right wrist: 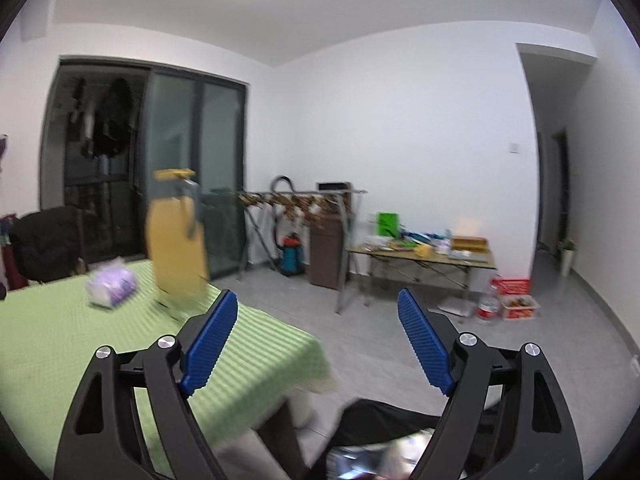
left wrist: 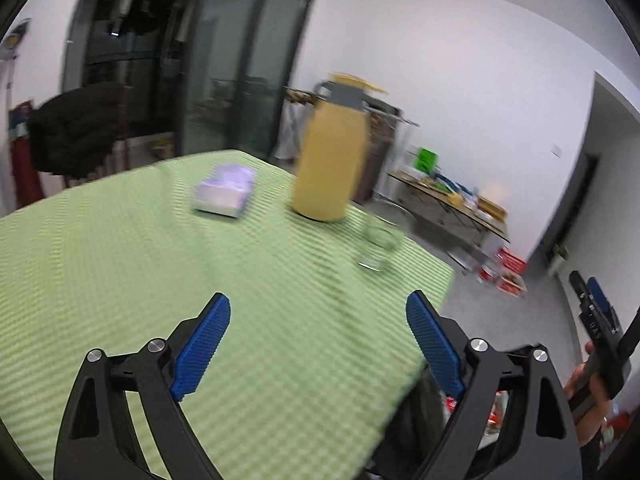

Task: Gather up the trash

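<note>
Left claw (left wrist: 318, 344) spread wide, nothing between the blue pads, hanging over the green checked surface (left wrist: 120, 280). Ahead of it: yellow flask (left wrist: 330, 160), purple tissue pack (left wrist: 224, 190) further left, clear glass (left wrist: 378, 246) to the right. Right claw (right wrist: 318, 342) likewise released and empty, past the surface's corner. Below it, a dark trash bag (right wrist: 380, 420), contents blurred.
</note>
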